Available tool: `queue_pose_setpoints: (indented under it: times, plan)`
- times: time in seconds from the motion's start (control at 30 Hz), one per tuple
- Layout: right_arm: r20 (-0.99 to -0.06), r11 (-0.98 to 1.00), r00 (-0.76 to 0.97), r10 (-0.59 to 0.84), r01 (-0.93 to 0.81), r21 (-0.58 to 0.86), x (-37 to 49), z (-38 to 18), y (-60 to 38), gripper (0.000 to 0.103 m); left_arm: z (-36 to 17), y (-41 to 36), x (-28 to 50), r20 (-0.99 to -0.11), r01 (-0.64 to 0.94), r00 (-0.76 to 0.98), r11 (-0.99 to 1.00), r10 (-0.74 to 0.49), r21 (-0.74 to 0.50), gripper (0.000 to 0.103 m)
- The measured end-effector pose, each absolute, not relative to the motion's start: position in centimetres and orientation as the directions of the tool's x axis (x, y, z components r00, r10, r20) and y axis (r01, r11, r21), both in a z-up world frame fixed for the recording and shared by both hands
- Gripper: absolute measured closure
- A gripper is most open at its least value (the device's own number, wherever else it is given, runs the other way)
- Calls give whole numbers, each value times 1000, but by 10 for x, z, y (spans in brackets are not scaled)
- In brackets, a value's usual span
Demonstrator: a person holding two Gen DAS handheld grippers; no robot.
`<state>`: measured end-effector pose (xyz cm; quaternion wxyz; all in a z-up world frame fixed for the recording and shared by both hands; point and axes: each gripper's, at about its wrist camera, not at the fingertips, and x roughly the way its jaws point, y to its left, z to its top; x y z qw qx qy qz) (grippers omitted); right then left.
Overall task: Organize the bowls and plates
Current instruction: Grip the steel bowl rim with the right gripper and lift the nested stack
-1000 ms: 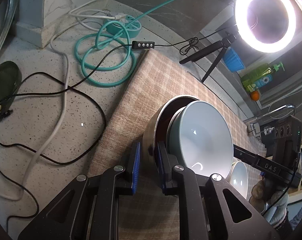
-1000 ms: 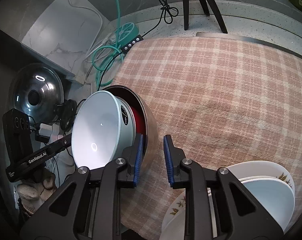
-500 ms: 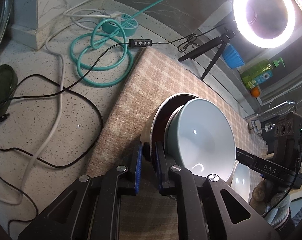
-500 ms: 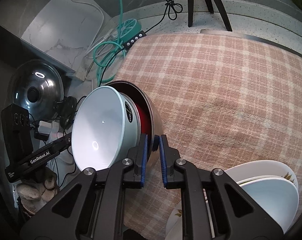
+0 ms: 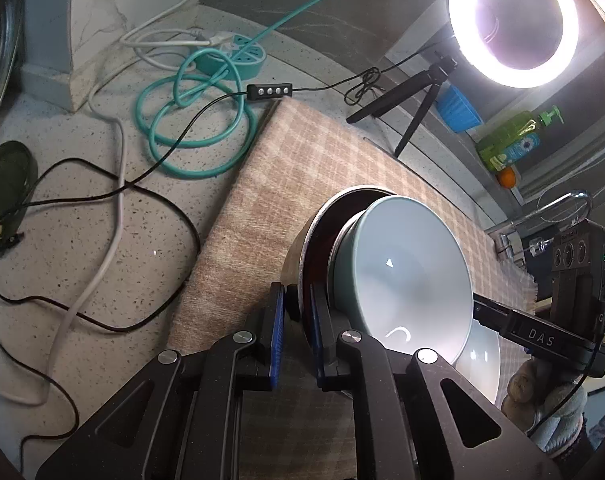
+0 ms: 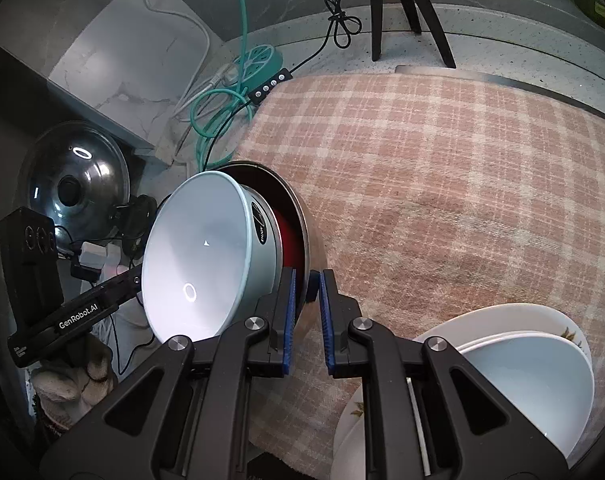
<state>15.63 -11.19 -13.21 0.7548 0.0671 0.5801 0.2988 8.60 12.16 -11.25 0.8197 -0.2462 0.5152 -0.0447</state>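
A metal bowl (image 5: 302, 240) with a dark red inside holds a pale blue bowl (image 5: 406, 276) nested in it. Both are tilted and held above the checked cloth (image 5: 302, 168). My left gripper (image 5: 296, 316) is shut on the metal bowl's rim on one side. My right gripper (image 6: 306, 292) is shut on the rim of the same metal bowl (image 6: 310, 236) on the other side, with the blue bowl (image 6: 198, 256) to its left. A white bowl (image 6: 518, 384) rests on a flower-patterned plate (image 6: 434, 332) at lower right.
Teal hose (image 5: 194, 128), black and white cables (image 5: 114, 184) and a teal power strip (image 5: 230, 56) lie on the speckled counter left of the cloth. A ring light on a tripod (image 5: 510, 20) stands behind. A glass pot lid (image 6: 74, 184) leans at far left.
Both grippers have closed from open onto the metal bowl's rim, and the nested bowls sit slightly higher and more tilted.
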Motion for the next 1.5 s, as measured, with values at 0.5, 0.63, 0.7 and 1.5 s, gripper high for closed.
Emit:
queue_pose_setpoints:
  times: [0.5,0.63,0.7,1.5]
  plan:
    - [-809,824,230,541,-338,455,130,-89,-170,91,-71,81,81,-773,-59,509,881,-377,-469,92]
    - [-806,835,257,534,-313,453,121,-83,-194,91,-62,62,81,-762,-8,504,880,-407,-475,92]
    - [-806,840,265,529,-298,453,117,-81,-206,91,-60,53,82,-759,14,497,878,-421,-478,92]
    - [-840,894,314,443,-86,439,62,-98,-327,91,-64,-57,70,-779,234,348,853,-521,-466,92]
